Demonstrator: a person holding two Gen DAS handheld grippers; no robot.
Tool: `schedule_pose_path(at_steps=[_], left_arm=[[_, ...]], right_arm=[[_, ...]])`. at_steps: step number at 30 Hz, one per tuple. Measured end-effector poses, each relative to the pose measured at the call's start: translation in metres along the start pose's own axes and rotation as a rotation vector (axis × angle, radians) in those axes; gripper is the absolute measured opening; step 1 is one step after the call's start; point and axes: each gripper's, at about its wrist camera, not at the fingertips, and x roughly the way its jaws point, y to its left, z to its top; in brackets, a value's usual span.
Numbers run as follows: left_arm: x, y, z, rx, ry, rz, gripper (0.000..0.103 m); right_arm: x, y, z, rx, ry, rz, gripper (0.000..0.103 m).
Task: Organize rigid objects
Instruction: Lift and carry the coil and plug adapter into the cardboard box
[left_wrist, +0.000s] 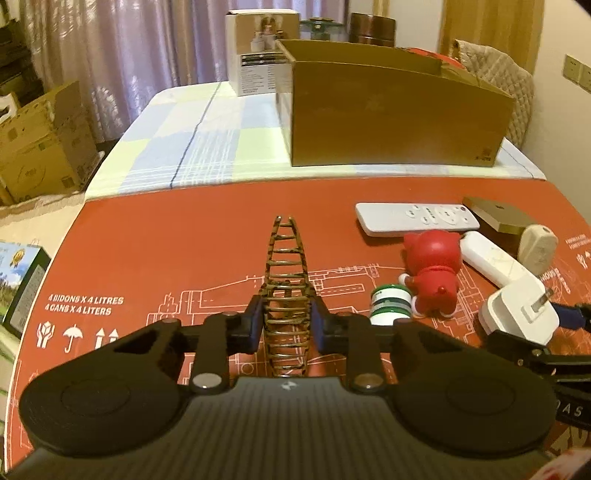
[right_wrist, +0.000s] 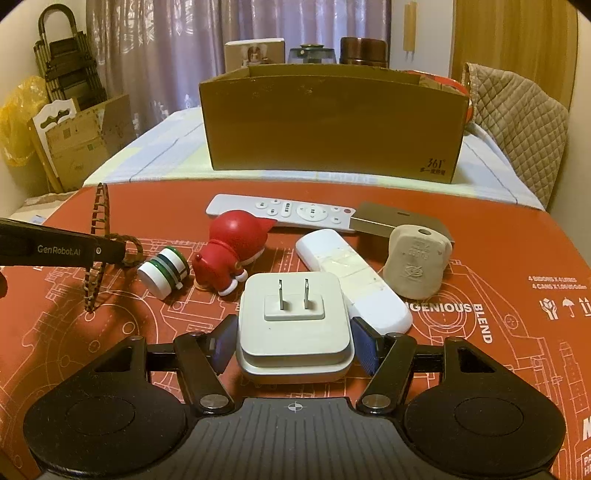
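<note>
My left gripper (left_wrist: 286, 319) is shut on a mottled brown hair claw clip (left_wrist: 287, 269), held above the red mat; the clip also shows in the right wrist view (right_wrist: 98, 236). My right gripper (right_wrist: 293, 345) has its pads on both sides of a white plug adapter (right_wrist: 293, 321) with two prongs up, resting on the mat; the adapter also shows in the left wrist view (left_wrist: 519, 314). An open cardboard box (right_wrist: 332, 118) stands behind the mat, also in the left wrist view (left_wrist: 391, 110).
On the red mat (right_wrist: 147, 206) lie a white remote (right_wrist: 284, 212), a red figurine (right_wrist: 231, 247), a green-white spool (right_wrist: 164, 271), a second white remote (right_wrist: 354, 280), a beige plug (right_wrist: 415, 262) and a gold box (right_wrist: 391, 218). A quilted chair (right_wrist: 517, 110) stands at the right.
</note>
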Motion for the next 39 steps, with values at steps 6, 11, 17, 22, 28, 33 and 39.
schedule_pose_path(at_steps=[6,11,17,22,28,33,39], left_arm=[[-0.005,0.0,0.0,-0.018,0.017,-0.016,0.022],[-0.013,-0.004,0.002,-0.025,0.002,-0.03,0.022],[-0.021,-0.009,0.006,-0.015,-0.02,-0.037,0.022],[-0.028,-0.011,0.01,-0.027,-0.027,-0.06,0.022],[-0.042,-0.023,0.027,-0.003,-0.052,-0.067,0.022],[-0.056,-0.031,0.046,-0.013,-0.075,-0.07,0.022],[-0.074,-0.04,0.073,-0.007,-0.106,-0.081,0.022]], right_arm=[[-0.002,0.0,0.002,0.001,-0.012,0.001,0.061],[-0.007,0.002,0.006,-0.009,-0.034,0.004,0.061],[-0.014,0.001,0.01,-0.01,-0.053,0.001,0.061],[-0.021,0.0,0.015,-0.007,-0.068,-0.004,0.061],[-0.035,0.0,0.037,0.004,-0.11,-0.001,0.061],[-0.051,-0.007,0.06,0.047,-0.134,0.009,0.061],[-0.066,-0.019,0.091,0.097,-0.14,0.045,0.061]])
